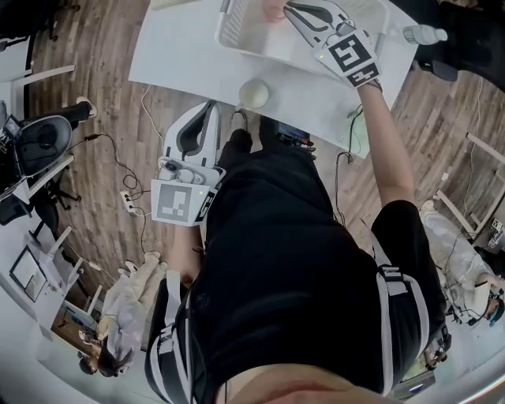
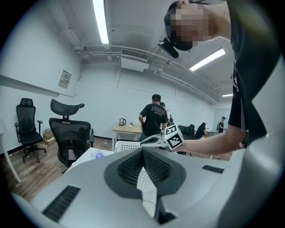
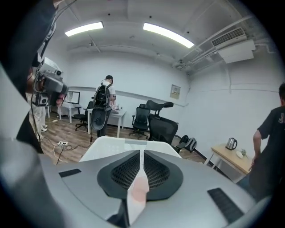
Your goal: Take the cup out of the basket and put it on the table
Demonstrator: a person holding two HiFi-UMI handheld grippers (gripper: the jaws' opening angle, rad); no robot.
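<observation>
Pink cup (image 1: 273, 9) in white basket (image 1: 230, 35) at bench's (image 1: 177, 51) 12 o'clock, right gripper (image 1: 293, 9) beside it, its jaws and those of left gripper (image 1: 210, 109) together (likely light, stiff, slick: pinch rim).

I see an office-style lab — mesh desk chairs (image 2: 69, 133), ceiling strip lights (image 3: 168, 34), a kettle (image 3: 230, 143) on a side table (image 3: 229, 161), cables (image 1: 118, 166) over wood floor (image 1: 87, 102).

The head view's top edge cuts off the basket (image 1: 230, 31) and the pink cup (image 1: 273, 9) inside it, and the right gripper (image 1: 293, 11) covers part of the cup. In that gripper's own view we make out only a pink blur (image 3: 136, 189) beneath its jaws.
</observation>
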